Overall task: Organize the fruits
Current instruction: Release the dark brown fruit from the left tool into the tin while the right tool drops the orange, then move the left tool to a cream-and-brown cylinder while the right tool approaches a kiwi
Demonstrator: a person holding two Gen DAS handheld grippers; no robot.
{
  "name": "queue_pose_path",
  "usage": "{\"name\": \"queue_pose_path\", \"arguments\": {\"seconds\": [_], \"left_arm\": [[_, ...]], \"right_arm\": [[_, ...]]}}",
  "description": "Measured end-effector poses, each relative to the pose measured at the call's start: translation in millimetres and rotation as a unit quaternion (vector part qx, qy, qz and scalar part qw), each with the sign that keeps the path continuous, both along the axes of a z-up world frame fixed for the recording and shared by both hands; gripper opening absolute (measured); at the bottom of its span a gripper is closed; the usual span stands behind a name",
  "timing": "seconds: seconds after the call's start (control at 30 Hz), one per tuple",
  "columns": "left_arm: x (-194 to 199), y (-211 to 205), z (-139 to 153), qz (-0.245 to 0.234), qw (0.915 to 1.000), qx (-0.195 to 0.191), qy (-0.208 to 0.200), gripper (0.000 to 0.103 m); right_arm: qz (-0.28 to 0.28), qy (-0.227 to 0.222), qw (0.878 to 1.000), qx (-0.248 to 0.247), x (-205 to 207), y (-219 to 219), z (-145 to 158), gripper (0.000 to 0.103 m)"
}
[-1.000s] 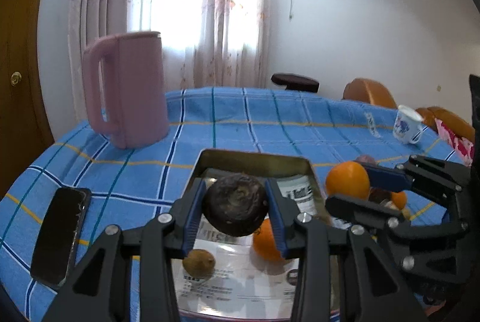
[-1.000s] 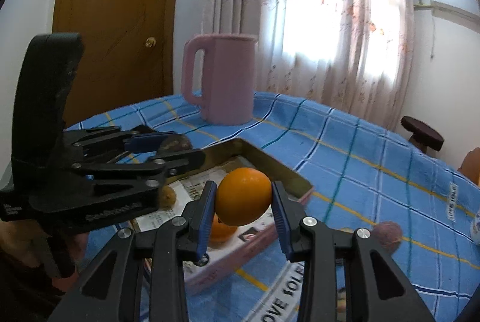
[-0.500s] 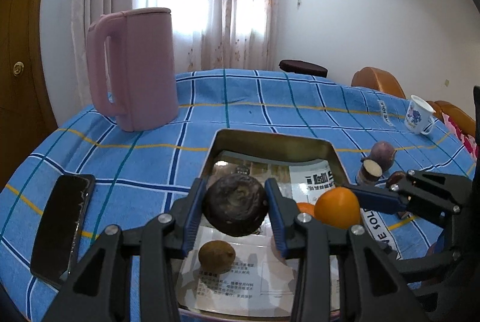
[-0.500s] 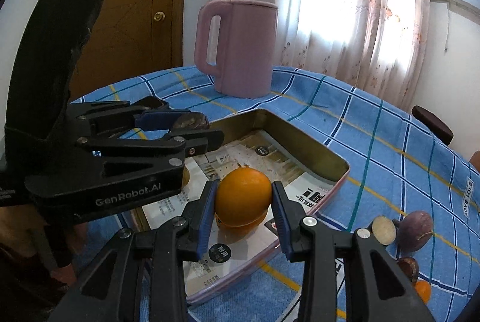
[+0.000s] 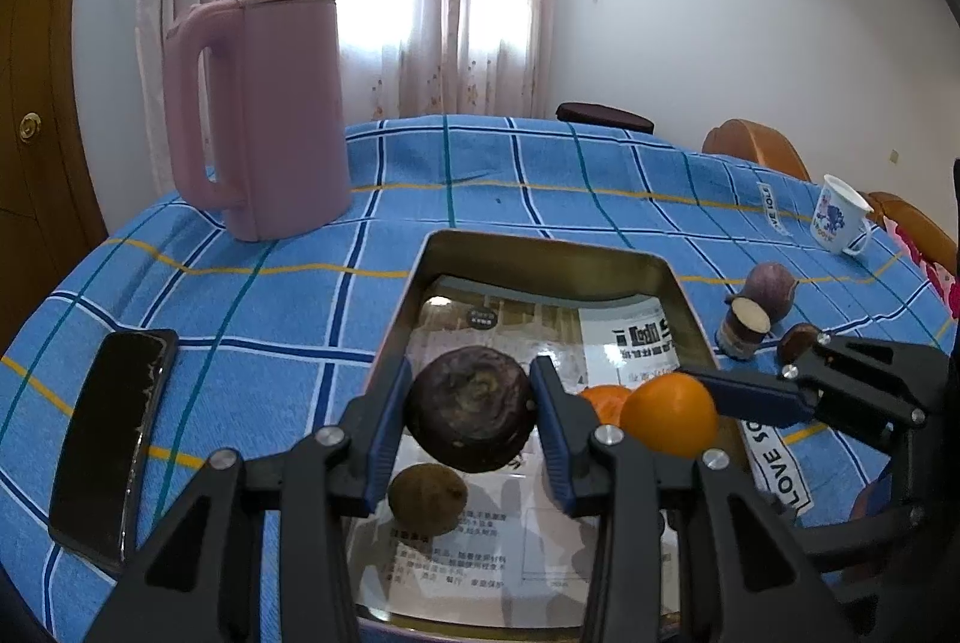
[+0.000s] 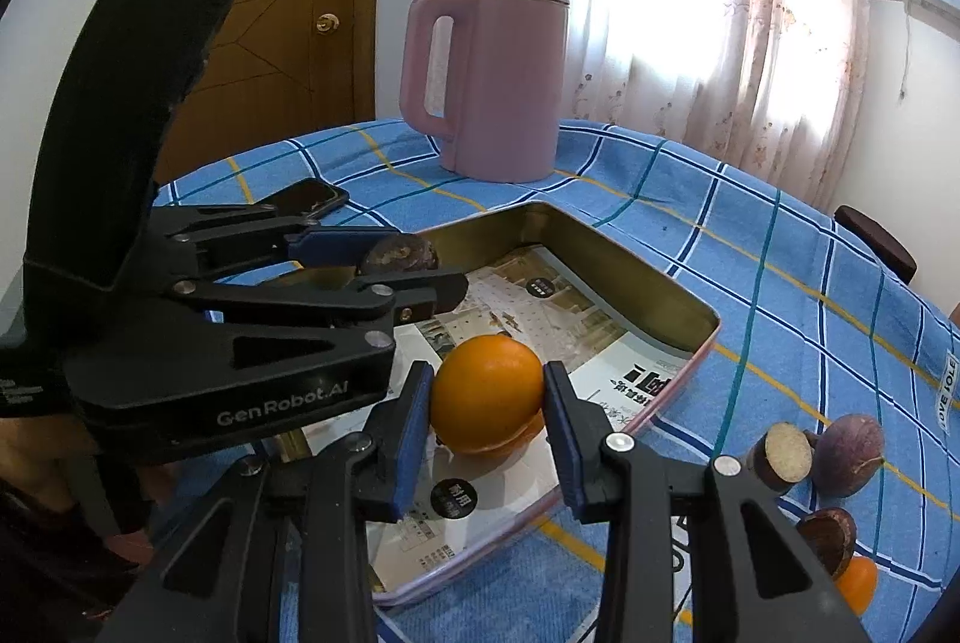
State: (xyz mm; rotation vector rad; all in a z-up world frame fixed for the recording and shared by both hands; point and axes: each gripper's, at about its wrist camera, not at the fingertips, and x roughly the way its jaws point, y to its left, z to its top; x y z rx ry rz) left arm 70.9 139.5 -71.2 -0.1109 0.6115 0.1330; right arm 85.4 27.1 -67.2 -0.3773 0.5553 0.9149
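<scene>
My left gripper (image 5: 471, 412) is shut on a dark purple round fruit (image 5: 471, 406) and holds it above the metal tray (image 5: 540, 247). My right gripper (image 6: 487, 403) is shut on an orange (image 6: 487, 400), low over the tray (image 6: 630, 250). The orange also shows in the left wrist view (image 5: 669, 412), beside another orange (image 5: 603, 394) that lies in the tray. A brown kiwi-like fruit (image 5: 427, 499) lies in the tray below the purple fruit. The left gripper shows in the right wrist view (image 6: 414, 271).
A pink kettle (image 5: 258, 109) stands at the back left. A black phone (image 5: 114, 433) lies left of the tray. Purple fruits, one cut (image 6: 780, 454) and one whole (image 6: 849, 454), lie right of the tray. A white cup (image 5: 837, 217) stands far right.
Both grippers have moved forward and lower over the tray, each still holding its fruit. The orange has come down beside the orange in the tray.
</scene>
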Motion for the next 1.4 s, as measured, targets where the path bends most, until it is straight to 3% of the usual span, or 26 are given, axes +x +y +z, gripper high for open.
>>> {"name": "queue_pose_path", "arguments": {"seconds": [0.07,0.13,0.17,0.23,0.4,0.57,0.77,0.9,1.23,1.3,1.33,1.4], "left_arm": [[-1,0,1,0.005,1.0,0.001,-0.004,0.043],[-5,0,4,0.005,0.9999,-0.001,-0.011,0.051],[-7,0,7,0.008,0.9998,0.0,-0.016,0.056],[-16,-1,14,0.018,0.9992,0.002,-0.036,0.072],[-31,-14,32,0.005,0.9976,0.003,-0.069,0.074],[-29,-56,40,-0.042,0.9958,0.007,-0.08,0.076],[-11,-114,30,-0.102,0.993,0.009,-0.058,0.076],[4,-147,17,-0.136,0.9901,0.016,-0.032,0.076],[23,-166,1,-0.157,0.9876,0.009,0.007,0.076],[25,-167,-1,-0.158,0.9873,0.004,0.01,0.076],[26,-167,-2,-0.159,0.9871,0.002,0.012,0.076],[28,-168,-3,-0.162,0.9867,0.0,0.016,0.075]], "right_arm": [[0.005,0.001,1.0,0.004,-1,-1,0,0.043],[0.005,-0.003,1.0,0.01,-3,-3,3,0.064],[0.004,-0.003,1.0,0.013,-4,-5,4,0.065],[0.001,-0.001,1.0,0.019,-6,-12,7,0.065],[-0.04,-0.021,0.999,0.03,-9,-59,15,0.065],[-0.136,-0.02,0.99,0.035,3,-133,12,0.065],[-0.234,0.021,0.972,0.033,24,-196,-7,0.065],[-0.229,0.059,0.971,0.038,35,-203,-14,0.065],[-0.172,0.132,0.976,0.018,48,-188,-32,0.042],[-0.168,0.137,0.976,0.02,49,-187,-32,0.038],[-0.169,0.135,0.976,0.021,48,-188,-33,0.029],[-0.169,0.131,0.977,0.026,46,-190,-31,0.029]]}}
